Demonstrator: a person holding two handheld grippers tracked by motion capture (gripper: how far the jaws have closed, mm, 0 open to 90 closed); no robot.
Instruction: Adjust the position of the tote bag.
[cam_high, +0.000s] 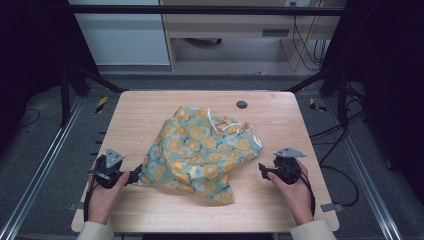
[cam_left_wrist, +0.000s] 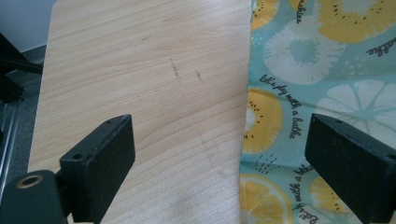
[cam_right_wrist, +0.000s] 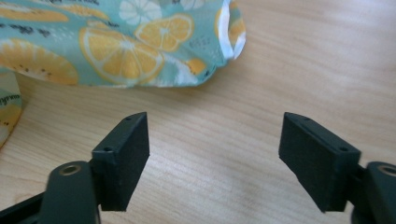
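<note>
A crumpled teal cloth (cam_high: 200, 150) printed with orange and lemon slices lies in the middle of the wooden table (cam_high: 280, 115), a white cord (cam_high: 220, 125) showing near its top. My left gripper (cam_high: 136, 175) sits at the cloth's lower left corner, open. In the left gripper view (cam_left_wrist: 219, 154) the cloth's straight edge (cam_left_wrist: 317, 70) runs between the jaws, one jaw over bare wood, the other over fabric. My right gripper (cam_high: 262, 169) is open to the right of the cloth, a short gap away. In the right gripper view (cam_right_wrist: 215, 149) the cloth's edge (cam_right_wrist: 112, 51) lies ahead, with bare wood between the jaws.
A small dark round plug (cam_high: 242, 104) sits in the tabletop near the far edge. Black frame posts stand on both sides of the table, with cables on the floor to the right. Bare wood surrounds the cloth.
</note>
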